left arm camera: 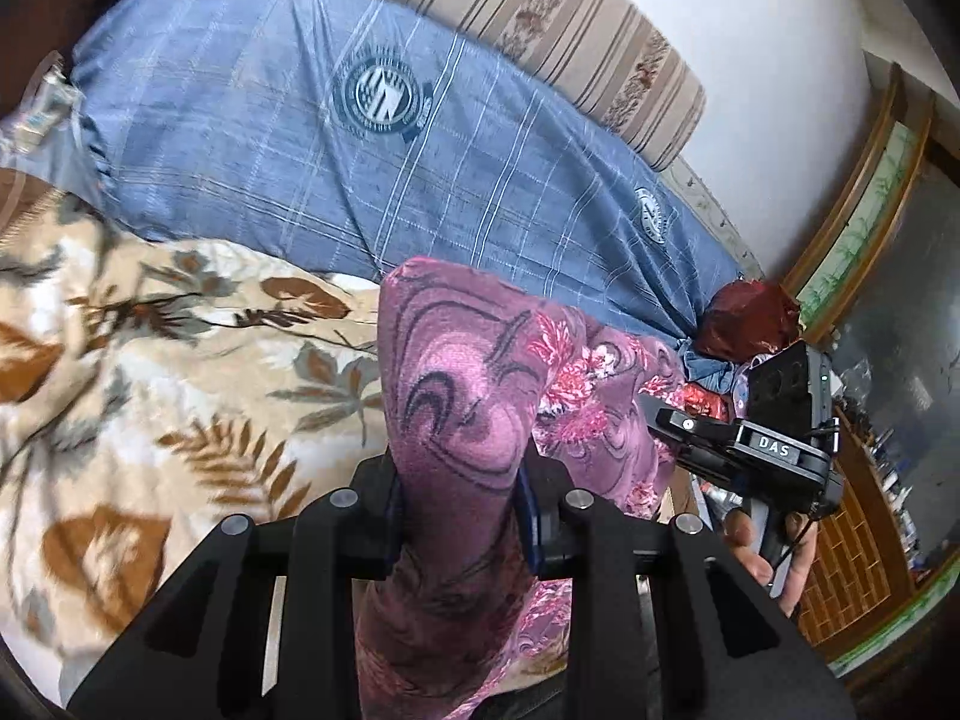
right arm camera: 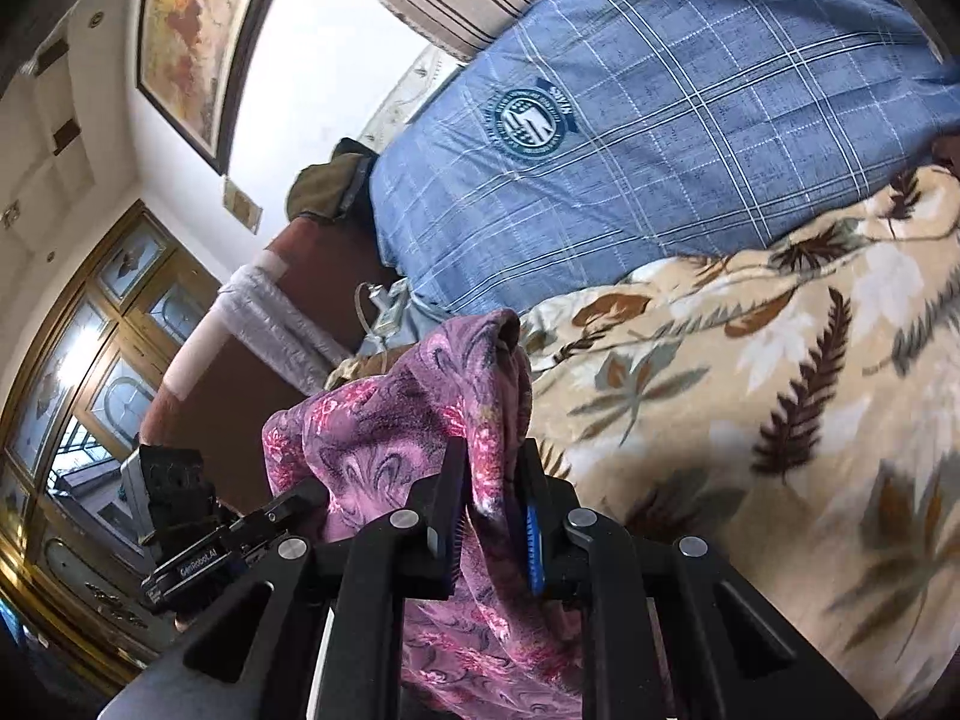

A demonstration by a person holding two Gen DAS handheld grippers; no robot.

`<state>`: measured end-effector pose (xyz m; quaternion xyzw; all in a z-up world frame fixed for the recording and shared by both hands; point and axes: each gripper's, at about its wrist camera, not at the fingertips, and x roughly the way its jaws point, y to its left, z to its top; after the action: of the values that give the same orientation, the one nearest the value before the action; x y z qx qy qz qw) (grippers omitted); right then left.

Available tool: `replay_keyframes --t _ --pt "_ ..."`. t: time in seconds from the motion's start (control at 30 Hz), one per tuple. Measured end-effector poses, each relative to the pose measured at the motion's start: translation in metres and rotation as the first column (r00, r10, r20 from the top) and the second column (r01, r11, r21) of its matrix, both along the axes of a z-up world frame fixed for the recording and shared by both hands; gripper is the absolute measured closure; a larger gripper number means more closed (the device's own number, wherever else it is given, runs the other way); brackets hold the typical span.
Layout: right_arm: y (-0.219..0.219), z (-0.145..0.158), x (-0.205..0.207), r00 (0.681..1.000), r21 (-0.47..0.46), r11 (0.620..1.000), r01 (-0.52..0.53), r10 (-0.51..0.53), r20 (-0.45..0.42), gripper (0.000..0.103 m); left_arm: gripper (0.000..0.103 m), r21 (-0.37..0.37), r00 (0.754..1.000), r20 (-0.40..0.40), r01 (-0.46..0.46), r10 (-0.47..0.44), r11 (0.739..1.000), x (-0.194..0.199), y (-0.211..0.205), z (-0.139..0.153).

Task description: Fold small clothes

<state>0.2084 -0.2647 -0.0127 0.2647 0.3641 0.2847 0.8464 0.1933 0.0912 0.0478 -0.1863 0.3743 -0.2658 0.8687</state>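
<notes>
Cloth (left arm camera: 462, 396), purple floral, pinched in left gripper (left arm camera: 459, 516) and right gripper (right arm camera: 495, 516), raised above leaf-print blanket (left arm camera: 180, 372). Risk: thin fabric slipping from either pinch, dropping crumpled.

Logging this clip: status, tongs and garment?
Left tongs and right tongs both clamped on purple floral garment. Garment bunched above leaf-print blanket. Nothing obstructing.

- White letters "DAS" are showing on a small black plate on the right gripper (left arm camera: 660, 420).
- "GenRobot.AI" is reading along the black body of the left gripper (right arm camera: 294, 495).
- Lettering is ringing the round crest (right arm camera: 528, 123) on the blue checked bedcover (right arm camera: 690, 120), too small to read.
</notes>
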Motion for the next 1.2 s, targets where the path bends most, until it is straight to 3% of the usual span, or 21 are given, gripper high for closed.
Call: replay_keyframes --t 0.23,0.37,0.53,0.6,0.67,0.77,0.83,0.9,0.93,1.07,1.2 --pt "-0.013 -0.049 0.113 0.992 -0.046 0.999 0.028 -0.034 -0.119 0.087 0.076 -0.057 0.982 -0.187 0.03 -0.04 0.998 0.135 -0.015 -0.072" --pt "-0.021 -0.098 0.179 0.98 -0.061 0.998 0.032 -0.044 -0.193 0.087 0.076 -0.065 0.957 -0.29 0.012 -0.031 0.998 0.198 -0.023 -0.128" --pt "-0.021 -0.16 0.216 0.956 -0.098 0.995 0.008 -0.036 -0.291 0.087 0.072 -0.047 0.932 -0.363 -0.034 0.015 0.998 0.22 -0.02 -0.207" --pt "-0.02 -0.172 0.22 0.951 -0.106 0.994 0.005 -0.037 -0.306 0.086 0.069 -0.096 0.921 -0.388 -0.064 0.021 0.993 0.22 -0.016 -0.212" --pt "-0.021 -0.174 0.223 0.951 -0.117 0.993 0.018 -0.053 -0.304 0.084 0.066 -0.062 0.931 -0.364 -0.037 0.012 0.997 0.217 -0.02 -0.206" --pt "-0.019 -0.154 0.209 0.961 -0.176 0.983 0.045 -0.091 -0.262 0.075 0.06 0.0 0.945 -0.328 -0.012 0.011 1.0 0.205 -0.02 -0.195" --pt "-0.022 -0.134 0.186 0.967 -0.154 0.986 0.061 -0.096 -0.236 0.067 0.056 0.01 0.944 -0.329 -0.004 0.007 1.0 0.192 -0.012 -0.182" --pt "-0.024 -0.114 0.152 0.975 -0.148 0.985 0.086 -0.114 -0.192 0.034 0.049 0.025 0.95 -0.311 -0.034 0.04 0.999 0.172 -0.003 -0.165" --pt "-0.023 -0.108 0.136 0.977 -0.164 0.982 0.095 -0.124 -0.176 0.03 0.044 0.028 0.953 -0.296 -0.064 0.07 0.998 0.157 0.003 -0.156" --pt "-0.012 -0.108 0.065 0.978 -0.248 0.965 0.081 -0.125 -0.165 0.03 0.034 0.072 0.961 -0.257 -0.083 0.099 0.994 0.1 0.007 -0.144" --pt "-0.013 -0.143 0.018 0.963 -0.244 0.966 0.084 -0.142 -0.23 0.03 0.034 0.154 0.942 -0.321 -0.049 0.097 0.987 0.047 0.004 -0.178"
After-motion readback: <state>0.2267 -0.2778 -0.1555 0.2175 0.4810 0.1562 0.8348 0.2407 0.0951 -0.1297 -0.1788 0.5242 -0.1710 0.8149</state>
